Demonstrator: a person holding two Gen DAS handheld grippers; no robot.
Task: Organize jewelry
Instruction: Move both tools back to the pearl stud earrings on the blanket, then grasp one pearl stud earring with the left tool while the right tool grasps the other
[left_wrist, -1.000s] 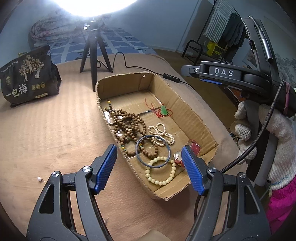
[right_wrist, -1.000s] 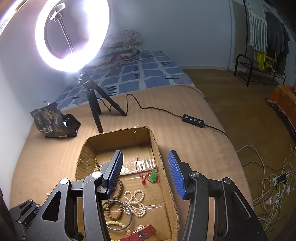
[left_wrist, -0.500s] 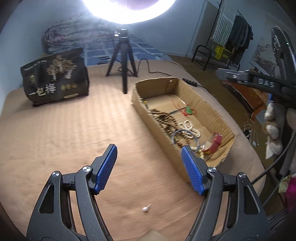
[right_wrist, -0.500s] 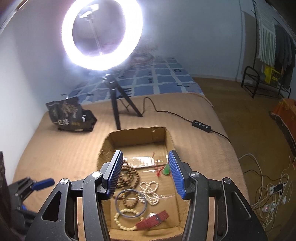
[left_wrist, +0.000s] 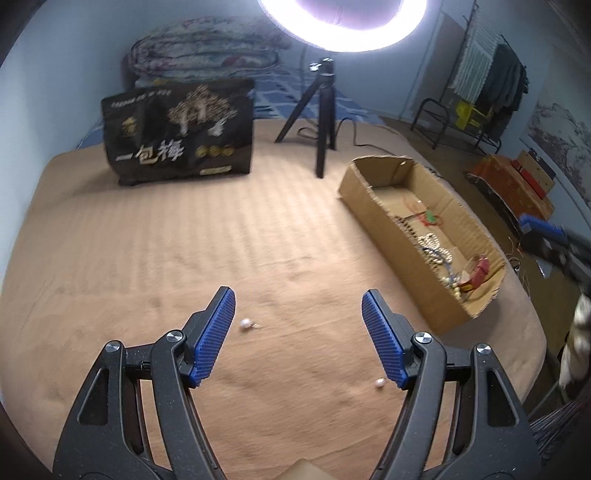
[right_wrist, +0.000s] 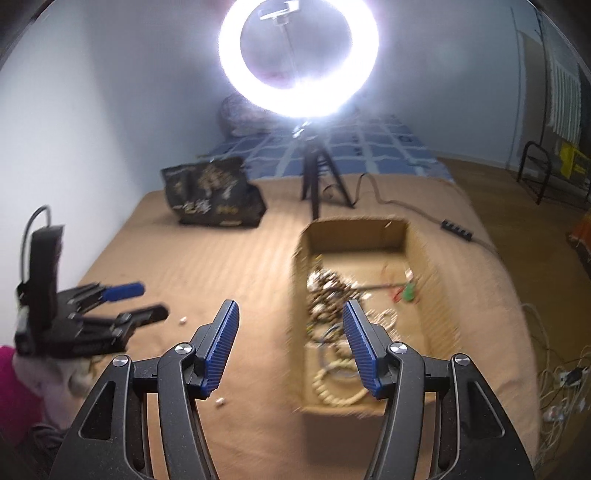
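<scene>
1. Nearest the right wrist lens, the right gripper (right_wrist: 290, 343) points down over the tan blanket (right_wrist: 229, 258); its blue pads are apart and opening, with nothing between them, though one pad overlaps the near part of the cardboard box (right_wrist: 354, 229).
2. Motion blur smears that view, so the jewelry inside the box reads only as dark beads (right_wrist: 328, 291), pale bead loops (right_wrist: 338, 395), a bluish ring and a green pendant (right_wrist: 408, 293) on red cord.
3. Low in the left wrist view, the left gripper (left_wrist: 298, 330) angles down at the blanket with its pads set wide, gripping nothing.
4. Two small white pearl-like beads lie loose on the blanket: one (left_wrist: 244, 324) just beside the left pad, the other (left_wrist: 379, 383) close under the right pad. What they are exactly is too small to tell.
5. Off to the right in that view the box sits open-topped, its near wall hiding much of the contents; a red item (left_wrist: 480, 267) shows at the near end.
6. At the right edge a white knit glove (left_wrist: 576, 347) is cut off and blurred.
7. Farther back stand a black snack bag (left_wrist: 181, 133) and a tripod (left_wrist: 321, 118) under a glaring ring light (right_wrist: 299, 55).
</scene>
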